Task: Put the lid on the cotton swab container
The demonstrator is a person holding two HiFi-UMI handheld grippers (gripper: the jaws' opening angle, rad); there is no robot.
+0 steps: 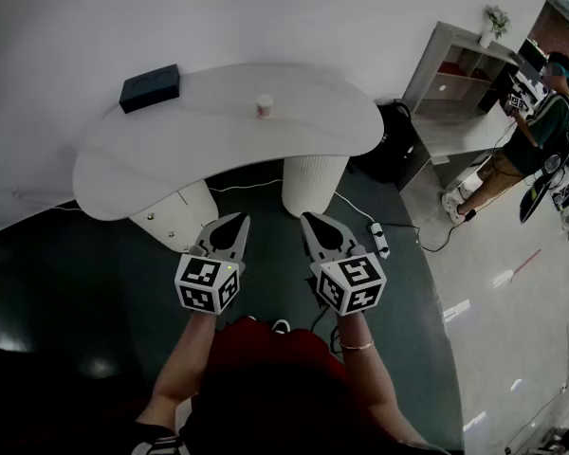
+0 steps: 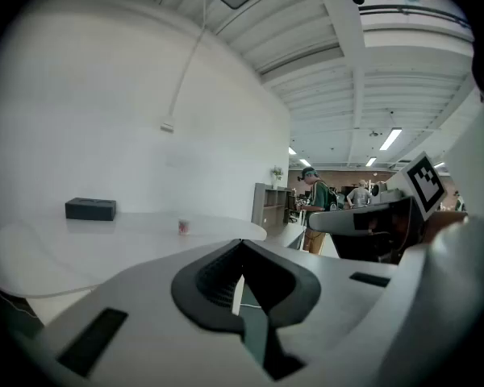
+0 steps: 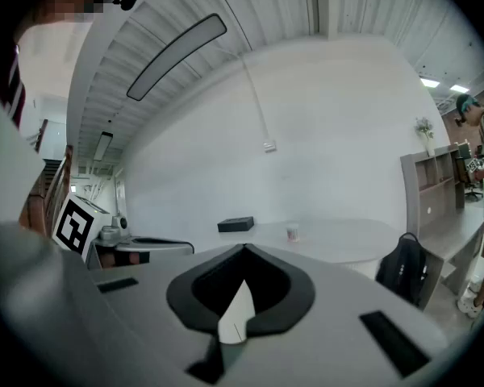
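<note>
The small cotton swab container stands upright near the middle of the white curved table. It looks whitish on top and reddish below, and it also shows as a tiny object in the left gripper view and the right gripper view. No separate lid is clear at this distance. My left gripper and right gripper hang side by side well short of the table, over the dark floor. Both are shut, with their tips meeting and nothing between them.
A black box lies at the table's back left. To the right are a black bag by the table leg, a power strip with a cable on the floor, a shelf unit and a standing person.
</note>
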